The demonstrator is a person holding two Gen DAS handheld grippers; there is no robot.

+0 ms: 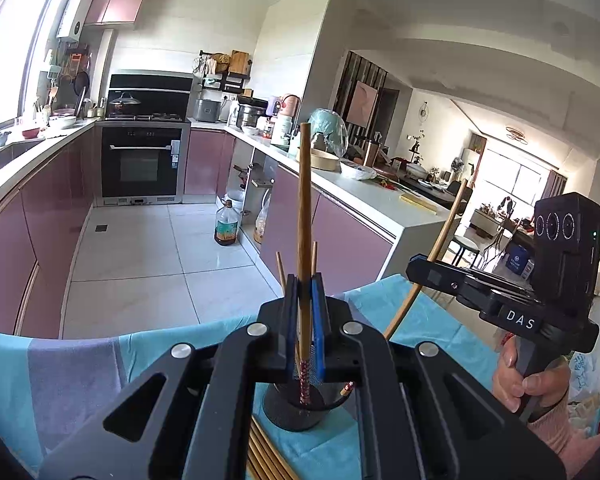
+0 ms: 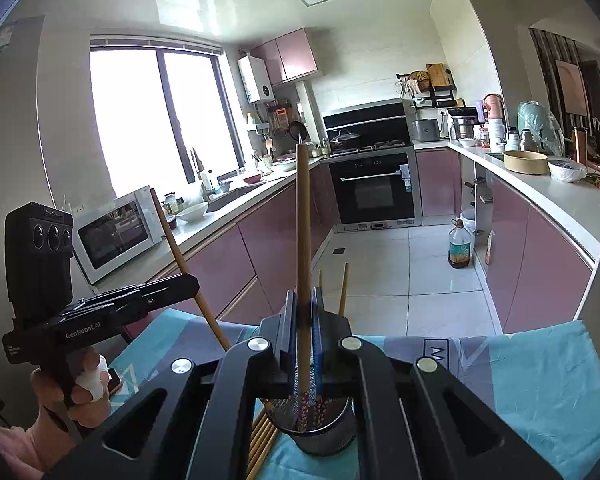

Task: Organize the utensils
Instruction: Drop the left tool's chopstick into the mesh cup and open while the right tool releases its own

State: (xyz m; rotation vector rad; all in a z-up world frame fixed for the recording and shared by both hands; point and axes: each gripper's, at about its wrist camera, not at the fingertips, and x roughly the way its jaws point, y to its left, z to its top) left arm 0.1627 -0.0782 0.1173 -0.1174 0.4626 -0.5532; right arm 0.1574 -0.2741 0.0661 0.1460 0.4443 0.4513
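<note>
Clamping 1 chopstick [image 1: 303,216] upright, left tongs [image 1: 305,292] above mesh holder [image 1: 294,408].

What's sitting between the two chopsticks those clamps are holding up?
Below and between the left chopstick and right chopstick, the black mesh holder stands on the blue cloth; the left wrist view shows it.

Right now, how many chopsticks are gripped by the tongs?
2. One chopstick stands upright in the left tongs, another in the right tongs. Loose chopsticks lie beside the cup, partly hidden.
</note>
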